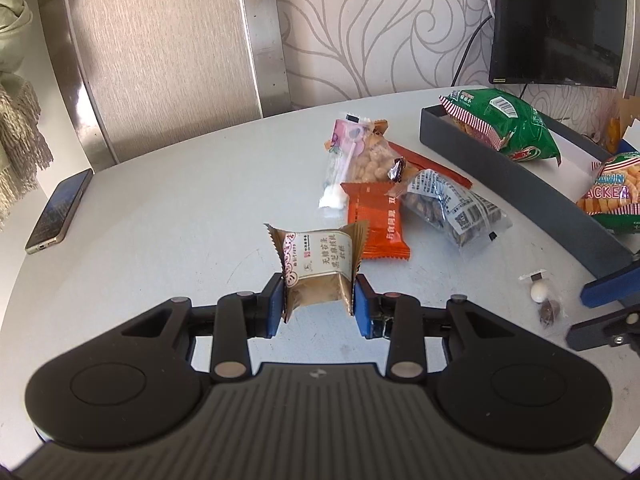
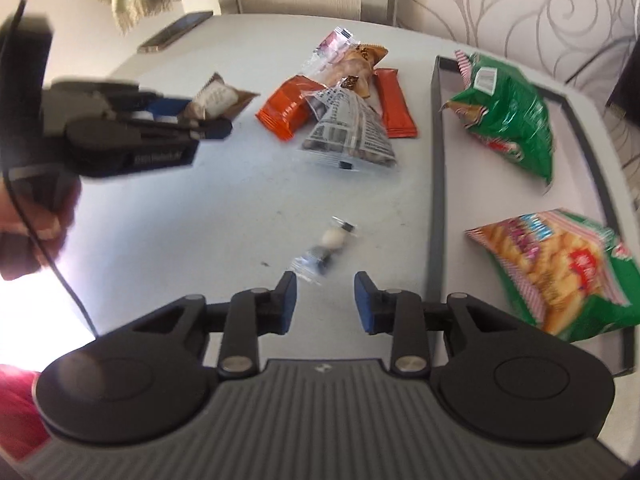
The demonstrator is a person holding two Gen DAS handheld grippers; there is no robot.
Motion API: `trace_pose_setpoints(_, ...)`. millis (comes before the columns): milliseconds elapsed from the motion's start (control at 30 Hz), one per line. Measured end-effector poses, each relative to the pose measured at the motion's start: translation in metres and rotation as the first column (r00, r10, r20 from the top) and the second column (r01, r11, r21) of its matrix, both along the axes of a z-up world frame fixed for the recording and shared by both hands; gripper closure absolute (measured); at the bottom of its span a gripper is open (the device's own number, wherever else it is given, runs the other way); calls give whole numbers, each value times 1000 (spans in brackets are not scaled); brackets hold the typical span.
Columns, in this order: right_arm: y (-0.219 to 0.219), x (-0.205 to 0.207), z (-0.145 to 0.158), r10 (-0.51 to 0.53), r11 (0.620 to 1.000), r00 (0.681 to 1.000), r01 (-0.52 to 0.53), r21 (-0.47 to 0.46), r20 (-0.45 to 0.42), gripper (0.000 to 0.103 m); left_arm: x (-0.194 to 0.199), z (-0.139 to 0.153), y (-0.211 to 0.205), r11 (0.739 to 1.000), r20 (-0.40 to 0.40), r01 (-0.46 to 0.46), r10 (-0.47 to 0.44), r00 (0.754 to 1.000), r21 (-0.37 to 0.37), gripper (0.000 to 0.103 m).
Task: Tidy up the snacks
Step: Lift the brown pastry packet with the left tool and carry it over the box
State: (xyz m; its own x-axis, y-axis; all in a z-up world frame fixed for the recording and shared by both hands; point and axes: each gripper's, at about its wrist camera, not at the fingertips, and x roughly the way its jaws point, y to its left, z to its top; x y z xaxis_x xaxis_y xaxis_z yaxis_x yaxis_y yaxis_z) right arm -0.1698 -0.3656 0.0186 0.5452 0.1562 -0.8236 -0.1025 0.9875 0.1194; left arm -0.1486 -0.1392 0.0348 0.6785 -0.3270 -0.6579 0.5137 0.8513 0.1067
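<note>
We see a crinkly brown pastry packet [image 1: 318,270] clamped between the left gripper's [image 1: 319,304] blue pads, lifted off the smooth white table [image 1: 168,208]. The right gripper [image 2: 325,302] hangs with jaws apart, nothing between them, above a small clear candy wrapper [image 2: 326,254]. Only the right view shows glossy chip bags [image 2: 560,268] lying in the dark tray [image 2: 438,184].

A heap of small wrapped snacks [image 2: 344,108] lies mid-table [image 2: 208,216], left of a shallow dark tray [image 2: 439,184] holding two green crisp bags [image 2: 516,120]; a smartphone [image 1: 60,210] rests at the table's far-left edge.
</note>
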Motion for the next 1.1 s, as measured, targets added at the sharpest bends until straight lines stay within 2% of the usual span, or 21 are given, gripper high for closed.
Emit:
trace_pose_setpoints(67, 3, 6, 0, -50, 999, 999, 50, 16, -2, 50, -2, 0, 1, 1000, 0, 4, -4, 1000, -1, 62)
trace_pose_setpoints(133, 9, 14, -3, -68, 997, 998, 68, -37, -9, 49, -4, 1, 1, 1000, 4, 5, -5, 1000, 4, 62)
trace_pose_setpoints(200, 15, 18, -7, -55, 994, 998, 54, -92, -3, 50, -5, 1, 1, 1000, 5, 9, -9, 1000, 7, 62)
trace_pose_setpoints(233, 15, 18, -9, -44, 995, 999, 44, -94, -3, 55, -6, 1, 2, 1000, 8, 11, -11, 1000, 11, 62)
trace_pose_setpoints(267, 15, 18, -10, -39, 995, 999, 38, -92, -4, 79, -7, 1, 2, 1000, 10, 13, -13, 1000, 13, 62)
trace_pose_setpoints(500, 13, 8, -2, 12, 997, 999, -9, -78, 36, 80, -8, -5, 3, 1000, -2, 11, -11, 1000, 25, 62)
trace_pose_setpoints(867, 7, -5, 79, 9, 999, 971, 2, -46, 239, 80, -8, 12, -14, 998, 52, 49, -50, 997, 33, 62)
trace_pose_setpoints(1100, 7, -12, 103, 24, 999, 954, -10, -49, 299, 80, -11, 19, -32, 996, 60, 83, -85, 995, 30, 62)
